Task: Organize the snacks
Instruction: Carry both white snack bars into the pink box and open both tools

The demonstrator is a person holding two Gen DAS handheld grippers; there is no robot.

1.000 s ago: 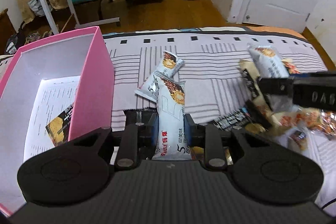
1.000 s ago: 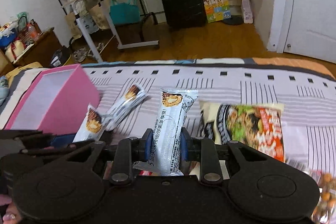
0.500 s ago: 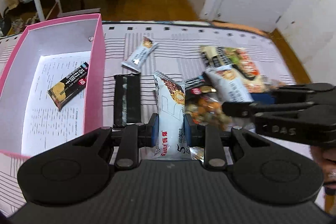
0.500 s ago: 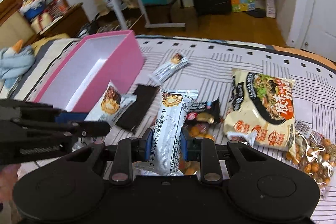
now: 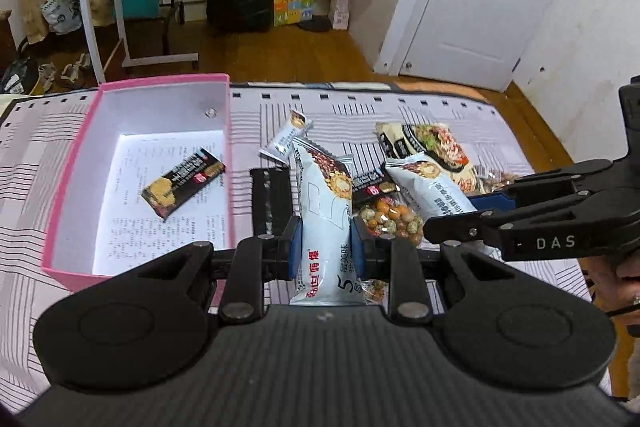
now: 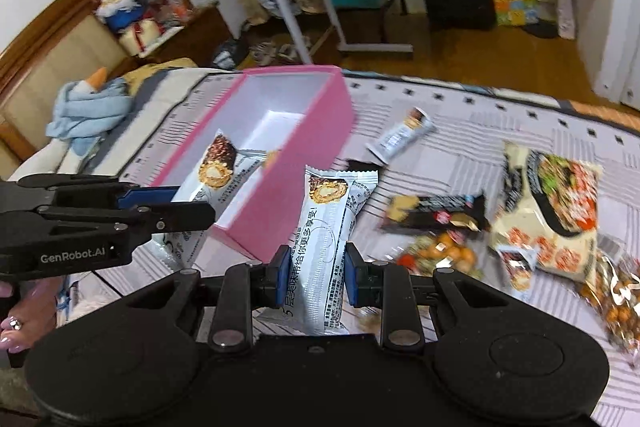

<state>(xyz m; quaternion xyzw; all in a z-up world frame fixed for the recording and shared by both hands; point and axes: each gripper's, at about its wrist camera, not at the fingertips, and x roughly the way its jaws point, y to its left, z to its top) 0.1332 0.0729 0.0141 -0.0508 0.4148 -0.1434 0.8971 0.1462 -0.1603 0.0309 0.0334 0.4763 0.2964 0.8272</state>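
1. The left gripper point(image 5: 325, 247) is clamped on a white snack bar point(image 5: 326, 223), held above the striped bedspread point(image 5: 400, 111) just to the right of the pink box point(image 5: 80, 163).
2. The right gripper point(image 6: 313, 275) pinches a second white bar point(image 6: 324, 247), raised over the bedspread beside the box.
3. One dark wrapped bar point(image 5: 184, 183) lies inside the box on a printed sheet.
4. A noodle packet point(image 6: 556, 203), a bag of nuts point(image 5: 390, 221) and a small white bar point(image 6: 400, 137) lie on the bedspread.
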